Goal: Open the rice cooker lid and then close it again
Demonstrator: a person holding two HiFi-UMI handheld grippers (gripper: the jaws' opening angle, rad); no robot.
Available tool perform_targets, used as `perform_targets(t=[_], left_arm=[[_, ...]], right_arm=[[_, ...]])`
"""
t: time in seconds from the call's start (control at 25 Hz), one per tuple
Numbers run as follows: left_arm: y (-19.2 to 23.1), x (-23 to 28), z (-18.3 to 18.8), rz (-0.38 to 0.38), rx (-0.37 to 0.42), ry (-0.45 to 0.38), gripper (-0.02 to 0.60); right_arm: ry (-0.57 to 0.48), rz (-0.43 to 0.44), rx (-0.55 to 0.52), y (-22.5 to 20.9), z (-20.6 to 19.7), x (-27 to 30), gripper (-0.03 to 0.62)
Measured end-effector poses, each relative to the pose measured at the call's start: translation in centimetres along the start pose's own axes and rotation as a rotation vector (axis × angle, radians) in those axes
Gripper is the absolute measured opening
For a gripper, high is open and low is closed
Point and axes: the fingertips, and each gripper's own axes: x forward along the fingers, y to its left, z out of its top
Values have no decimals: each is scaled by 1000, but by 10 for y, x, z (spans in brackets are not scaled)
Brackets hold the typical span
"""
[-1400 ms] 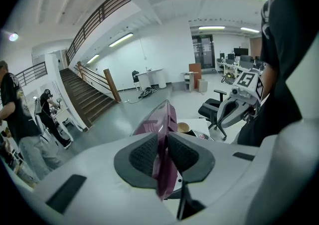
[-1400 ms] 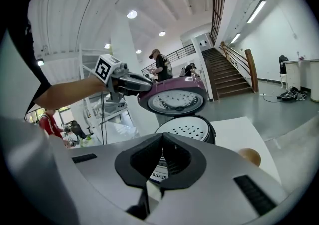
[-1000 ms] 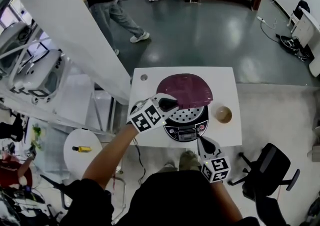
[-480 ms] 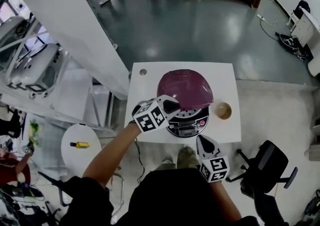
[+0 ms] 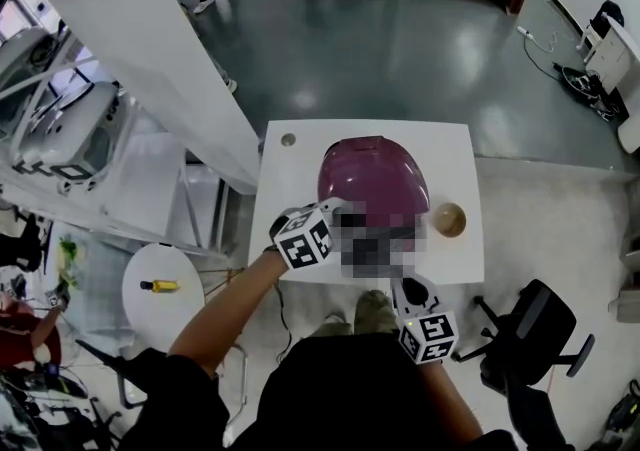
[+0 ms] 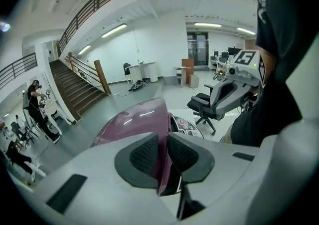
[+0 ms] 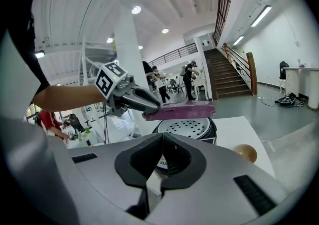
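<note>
Centrally, your left gripper [image 5: 343, 209] clamps the edge of the purple lid [image 5: 372, 177] between its pads, just above the rice cooker [image 7: 185, 128]; your right gripper [image 5: 410, 289] rests closed and empty, lower centre.

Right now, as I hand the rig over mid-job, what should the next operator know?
Left gripper: shut on the rim of the lid.
Right gripper: shut, empty, held by the near edge of the table.
Lid: almost level over the cooker, not seated; a gap shows between them.
Bowl: on the table right of the cooker, apart from it.
Done: lid opened.
Left: press the lid down until it shuts, then let go.
</note>
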Motion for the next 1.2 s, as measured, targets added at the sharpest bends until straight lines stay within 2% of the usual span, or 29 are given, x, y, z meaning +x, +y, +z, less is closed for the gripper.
perform_targets(t=[0.68, 1.0, 1.2], left_arm=[[-16, 19, -20, -55, -11, 23, 54], [-19, 22, -24, -79, -17, 1, 54], [-25, 29, -32, -86, -3, 24, 52]], right_arm=[[8, 32, 24, 2, -6, 5, 0], [18, 38, 23, 1, -4, 11, 0], [20, 48, 20, 3, -2, 17, 0]])
